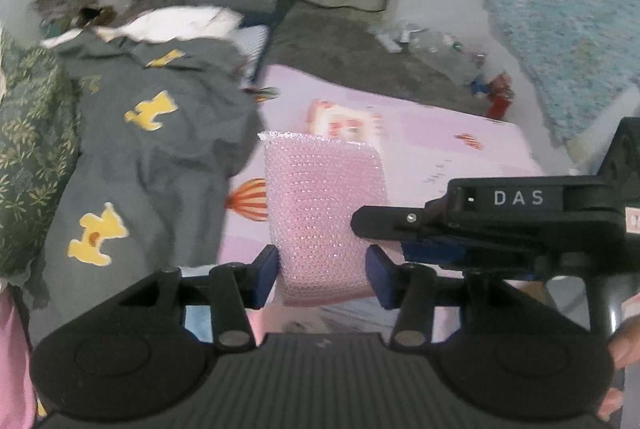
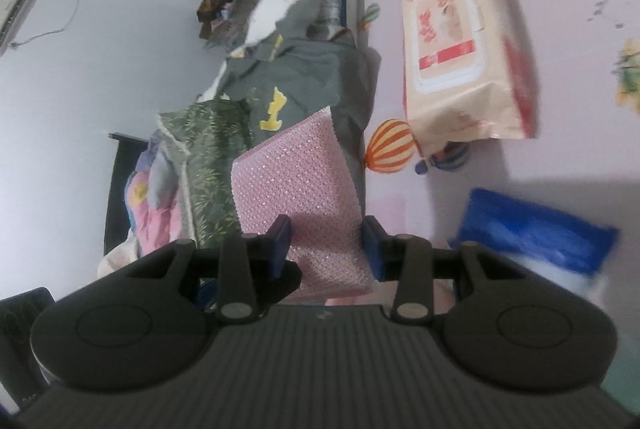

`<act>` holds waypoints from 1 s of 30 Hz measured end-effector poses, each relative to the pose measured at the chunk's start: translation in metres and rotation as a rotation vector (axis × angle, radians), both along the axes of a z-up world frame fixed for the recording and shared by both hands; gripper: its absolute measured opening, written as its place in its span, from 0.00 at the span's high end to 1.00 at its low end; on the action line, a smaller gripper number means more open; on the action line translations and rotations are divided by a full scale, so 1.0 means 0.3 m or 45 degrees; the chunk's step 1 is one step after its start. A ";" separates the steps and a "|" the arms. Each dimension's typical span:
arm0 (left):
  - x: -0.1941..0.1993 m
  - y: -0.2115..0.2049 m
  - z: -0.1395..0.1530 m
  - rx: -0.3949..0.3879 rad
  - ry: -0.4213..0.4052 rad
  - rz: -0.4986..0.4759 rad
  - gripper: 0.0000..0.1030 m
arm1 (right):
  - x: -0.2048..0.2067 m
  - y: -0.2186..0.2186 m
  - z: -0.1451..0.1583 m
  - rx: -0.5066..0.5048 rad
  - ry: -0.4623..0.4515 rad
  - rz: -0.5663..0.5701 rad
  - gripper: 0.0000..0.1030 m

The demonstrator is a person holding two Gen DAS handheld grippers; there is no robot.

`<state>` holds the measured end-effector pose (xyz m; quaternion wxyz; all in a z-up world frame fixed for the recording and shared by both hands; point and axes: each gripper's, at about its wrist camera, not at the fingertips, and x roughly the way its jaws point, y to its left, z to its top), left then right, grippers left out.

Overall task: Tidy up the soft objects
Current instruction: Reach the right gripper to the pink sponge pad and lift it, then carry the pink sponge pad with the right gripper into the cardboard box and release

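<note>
A pink, sparkly, net-textured soft pad (image 1: 324, 197) is lifted above the pink bed sheet (image 1: 460, 157). My left gripper (image 1: 322, 269) is shut on its near end, with a blue pad pressing on each side. From the right, my right gripper (image 1: 360, 223) reaches in level to the pad's right edge. In the right wrist view the same pink pad (image 2: 296, 181) stands between the fingers of my right gripper (image 2: 326, 241), which is shut on it. A black part of the other gripper shows below and to the left of it.
A pack of wet wipes (image 2: 464, 69) and a blue soft item (image 2: 532, 229) lie on the sheet. A grey blanket with yellow shapes (image 1: 152, 149) and a green leaf-print pillow (image 1: 28, 149) fill the left. A teal rug (image 1: 572, 29) and floor clutter (image 1: 492, 89) lie beyond.
</note>
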<state>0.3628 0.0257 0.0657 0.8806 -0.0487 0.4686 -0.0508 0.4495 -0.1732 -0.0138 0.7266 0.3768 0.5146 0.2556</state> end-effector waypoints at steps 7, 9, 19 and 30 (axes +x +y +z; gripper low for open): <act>-0.147 -0.315 0.099 -0.039 -0.083 -0.192 0.53 | -0.245 -0.343 0.150 -0.017 -0.101 -0.114 0.63; -0.179 -0.424 0.106 -0.043 -0.095 -0.266 0.53 | -0.329 -0.473 0.175 -0.029 -0.121 -0.172 0.63; -0.271 -0.991 0.004 -0.081 -0.043 -0.596 0.53 | -0.675 -1.051 0.123 -0.114 -0.082 -0.492 0.63; -0.246 -1.360 -0.282 -0.141 0.118 -0.686 0.48 | -0.783 -1.380 -0.026 -0.390 0.001 -0.685 0.63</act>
